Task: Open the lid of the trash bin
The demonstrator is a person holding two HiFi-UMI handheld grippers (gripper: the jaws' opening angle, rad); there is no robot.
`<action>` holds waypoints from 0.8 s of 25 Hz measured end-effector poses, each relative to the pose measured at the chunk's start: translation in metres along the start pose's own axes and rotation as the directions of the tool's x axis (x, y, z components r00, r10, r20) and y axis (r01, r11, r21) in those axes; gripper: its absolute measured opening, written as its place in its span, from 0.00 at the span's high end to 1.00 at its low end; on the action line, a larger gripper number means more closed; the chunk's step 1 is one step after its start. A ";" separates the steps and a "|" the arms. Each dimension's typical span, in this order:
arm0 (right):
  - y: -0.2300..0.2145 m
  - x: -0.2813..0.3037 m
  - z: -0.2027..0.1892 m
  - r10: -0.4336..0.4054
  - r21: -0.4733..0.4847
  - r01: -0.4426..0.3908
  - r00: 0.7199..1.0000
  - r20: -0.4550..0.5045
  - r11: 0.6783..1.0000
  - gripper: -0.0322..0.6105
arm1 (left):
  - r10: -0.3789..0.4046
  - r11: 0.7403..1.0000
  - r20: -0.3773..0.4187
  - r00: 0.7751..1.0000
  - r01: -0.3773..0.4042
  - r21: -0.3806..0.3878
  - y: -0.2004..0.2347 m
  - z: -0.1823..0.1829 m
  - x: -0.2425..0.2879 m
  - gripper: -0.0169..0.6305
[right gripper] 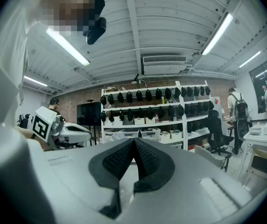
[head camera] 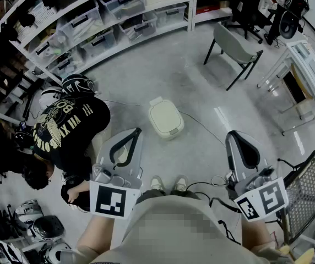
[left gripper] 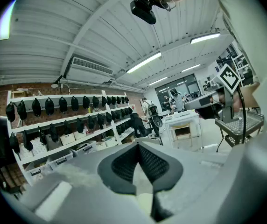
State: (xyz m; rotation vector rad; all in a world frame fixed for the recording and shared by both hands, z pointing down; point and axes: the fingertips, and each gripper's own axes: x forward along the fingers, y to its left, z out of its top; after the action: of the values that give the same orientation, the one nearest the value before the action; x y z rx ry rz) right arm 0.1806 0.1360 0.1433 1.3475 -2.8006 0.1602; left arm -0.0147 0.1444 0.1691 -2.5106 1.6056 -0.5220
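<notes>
Left tongs point(left gripper: 138, 145), right tongs point(right gripper: 133, 140): tips together, empty. Trash bin point(head camera: 166, 126) on floor, lid point(head camera: 164, 116) down: likely light, stiff plastic; grip its rim.

The small cream trash bin point(head camera: 166, 119) stands on the grey floor, lid shut.

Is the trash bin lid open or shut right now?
Shut. In the head view the lid lies flat over the top of the trash bin, with no opening showing.
</notes>
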 end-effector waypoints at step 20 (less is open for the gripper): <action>-0.007 -0.004 -0.022 0.100 0.055 -0.097 0.994 -0.039 0.994 0.95 | 0.023 1.000 -0.046 0.999 -0.024 -0.013 -0.029 -0.005 0.005 0.97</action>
State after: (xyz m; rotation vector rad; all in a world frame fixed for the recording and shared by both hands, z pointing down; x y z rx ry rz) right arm 0.1881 0.1374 0.1653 1.2013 -2.8488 0.2638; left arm 0.0107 0.1524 0.1828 -2.5038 1.6580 -0.5725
